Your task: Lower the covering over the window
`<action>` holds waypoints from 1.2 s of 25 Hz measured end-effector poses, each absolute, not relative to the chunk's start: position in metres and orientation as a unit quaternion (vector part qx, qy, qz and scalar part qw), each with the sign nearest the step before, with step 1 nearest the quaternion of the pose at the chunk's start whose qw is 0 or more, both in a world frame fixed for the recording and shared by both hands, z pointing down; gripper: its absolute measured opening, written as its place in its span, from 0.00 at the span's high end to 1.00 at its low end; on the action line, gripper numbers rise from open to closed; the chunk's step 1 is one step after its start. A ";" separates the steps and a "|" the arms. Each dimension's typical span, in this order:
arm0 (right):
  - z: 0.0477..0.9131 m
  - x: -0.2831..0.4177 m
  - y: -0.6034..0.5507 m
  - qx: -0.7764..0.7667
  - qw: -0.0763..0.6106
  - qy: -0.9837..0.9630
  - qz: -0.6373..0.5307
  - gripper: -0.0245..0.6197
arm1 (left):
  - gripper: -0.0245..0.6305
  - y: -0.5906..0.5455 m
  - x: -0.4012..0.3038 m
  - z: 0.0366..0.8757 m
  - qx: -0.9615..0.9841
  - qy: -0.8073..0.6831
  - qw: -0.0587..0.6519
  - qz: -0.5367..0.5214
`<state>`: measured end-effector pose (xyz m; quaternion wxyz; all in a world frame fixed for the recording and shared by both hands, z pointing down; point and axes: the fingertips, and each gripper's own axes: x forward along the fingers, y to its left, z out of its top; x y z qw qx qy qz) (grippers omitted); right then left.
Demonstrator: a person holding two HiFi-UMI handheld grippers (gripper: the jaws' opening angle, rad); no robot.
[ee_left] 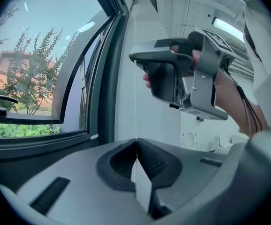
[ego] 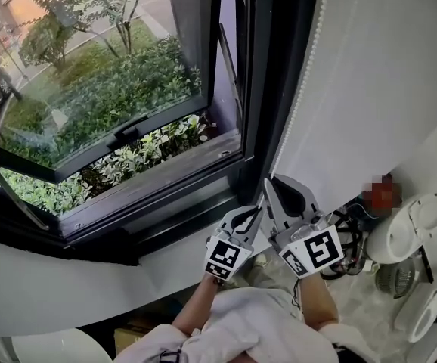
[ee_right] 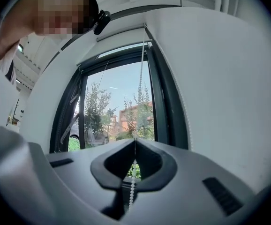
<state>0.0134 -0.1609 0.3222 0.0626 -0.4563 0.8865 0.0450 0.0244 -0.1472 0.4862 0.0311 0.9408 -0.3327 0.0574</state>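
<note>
Two grippers side by side in head view, left gripper (ego: 250, 216) and right gripper (ego: 269, 187), tips toward the lower right corner of the open window (ego: 97, 89), close to the white bead chain (ego: 298, 97). Left gripper view: jaws pressed together on the chain (ee_left: 136, 102), right gripper just above. Right gripper view: jaws likewise clamped on the chain (ee_right: 139, 78), stretched straight up to the white blind (ee_right: 119, 33) rolled at the window's top, glass below uncovered.

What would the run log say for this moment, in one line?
step: hold chain | left gripper: shut on bead chain | right gripper: shut on bead chain | window: not covered yet
</note>
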 end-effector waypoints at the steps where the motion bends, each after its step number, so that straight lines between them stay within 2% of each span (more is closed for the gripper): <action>1: 0.327 0.013 -0.160 -0.456 0.059 0.887 0.040 0.97 | 0.94 -0.146 0.025 0.491 0.941 -0.331 0.034 0.063; 13: 0.380 0.016 -0.148 -0.447 0.052 0.893 -0.016 0.97 | 0.94 -0.132 0.030 0.545 0.938 -0.324 0.074 0.094; 30: 0.477 0.006 -0.143 -0.438 -0.021 0.897 -0.058 0.97 | 0.93 -0.116 0.025 0.639 0.932 -0.305 0.133 0.141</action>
